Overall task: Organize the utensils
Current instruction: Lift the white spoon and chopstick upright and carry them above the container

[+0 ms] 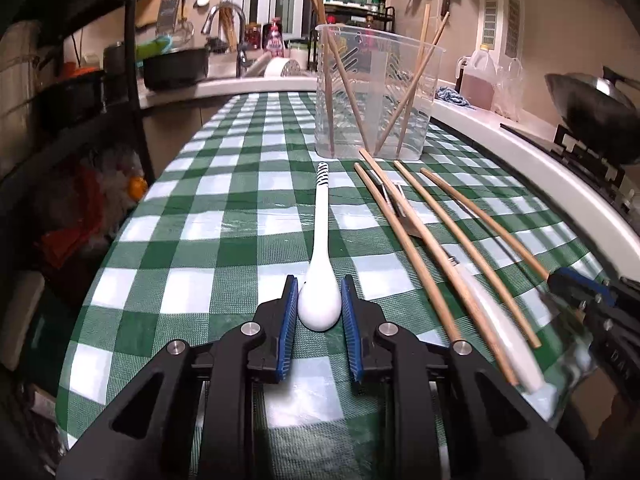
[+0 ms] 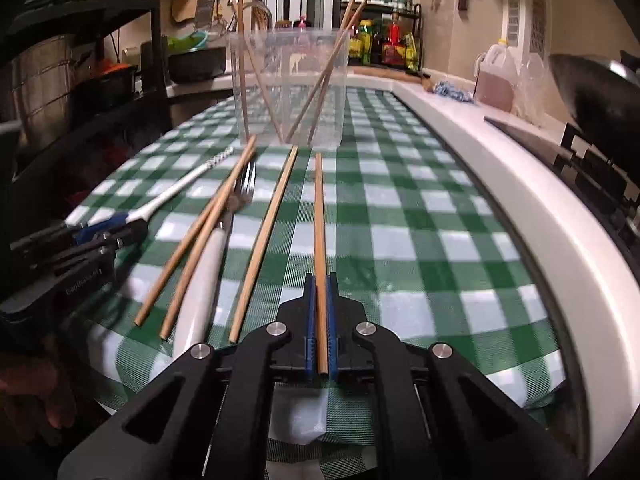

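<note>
A: The left gripper (image 1: 319, 294) has its fingers set narrowly around the bowl of the white spoon (image 1: 320, 256). One pad touches the bowl and the other sits just beside it, so I would not call it a firm grip yet. The spoon lies flat on the checked tabletop (image 1: 224, 216) with its striped handle pointing toward the clear container (image 1: 378, 92).

B: What worries you there?

A: The bowl is rounded and glossy. I judge that pads pressing on its curve could squeeze it forward and out, or let it swing down by the long handle once it is lifted.

B: And the right side?

A: The right gripper (image 2: 321, 304) is closed on a single chopstick (image 2: 319, 220), pinched near its close end, with the rest running out over the cloth toward the container (image 2: 286, 88). Held that far back, the stick is a long lever. It may pivot between the pads, and the far tip could catch the rim or knock the four chopsticks already leaning inside.

B: Anything nearby at risk?

A: Three loose chopsticks (image 2: 264, 236) and a white-handled fork (image 2: 208, 264) lie just left of the held stick, between the two grippers. The left gripper (image 2: 108, 232) works close to them, so a sideways sweep could scatter them. The container looks light, and a hard poke might tip it.
</note>
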Demonstrator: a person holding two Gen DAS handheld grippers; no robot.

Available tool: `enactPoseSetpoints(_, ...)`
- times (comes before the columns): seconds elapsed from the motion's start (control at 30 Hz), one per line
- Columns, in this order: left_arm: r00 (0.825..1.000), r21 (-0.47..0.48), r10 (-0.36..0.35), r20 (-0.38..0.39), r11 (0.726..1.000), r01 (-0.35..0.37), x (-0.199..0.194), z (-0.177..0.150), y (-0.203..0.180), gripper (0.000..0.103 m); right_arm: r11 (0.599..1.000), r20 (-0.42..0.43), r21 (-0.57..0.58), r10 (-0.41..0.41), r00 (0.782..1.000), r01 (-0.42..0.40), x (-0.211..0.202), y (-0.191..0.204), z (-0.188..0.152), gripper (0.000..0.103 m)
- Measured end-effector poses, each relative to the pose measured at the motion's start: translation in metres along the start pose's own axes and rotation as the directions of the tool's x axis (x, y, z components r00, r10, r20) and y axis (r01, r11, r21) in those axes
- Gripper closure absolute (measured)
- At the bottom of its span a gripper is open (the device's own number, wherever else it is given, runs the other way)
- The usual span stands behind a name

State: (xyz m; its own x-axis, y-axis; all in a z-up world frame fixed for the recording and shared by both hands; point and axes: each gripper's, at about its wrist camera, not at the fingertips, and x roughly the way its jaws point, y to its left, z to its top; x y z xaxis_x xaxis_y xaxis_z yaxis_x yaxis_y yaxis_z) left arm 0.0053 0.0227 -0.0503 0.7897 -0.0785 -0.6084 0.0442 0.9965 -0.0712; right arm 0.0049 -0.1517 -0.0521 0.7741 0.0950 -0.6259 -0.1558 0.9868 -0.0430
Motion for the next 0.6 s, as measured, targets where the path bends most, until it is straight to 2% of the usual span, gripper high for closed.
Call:
enactPoseSetpoints(0.17, 0.999, 0.003, -0.036, 0.013, 0.999, 0.036, -0.025, 0.019, -0.001, 0.081, 1.0, 0.07, -0.005, 0.026, 0.997, -0.026, -0.034, -0.005, 0.033, 0.098)
enactPoseSetpoints(0.37, 0.992, 0.024, -0.076, 0.097, 0.997, 0.074, -0.056, 0.057, 0.0, 0.081, 0.998, 0.153, -0.05, 0.053, 0.987, -0.046, -0.066, -0.004, 0.07, 0.098)
enactPoseSetpoints(0.6, 0.978, 0.083, -0.094, 0.187, 0.993, 0.08, -0.065, 0.099, -0.005, 0.081, 0.997, 0.201, -0.038, 0.073, 0.977, -0.067, -0.075, -0.011, 0.102, 0.098)
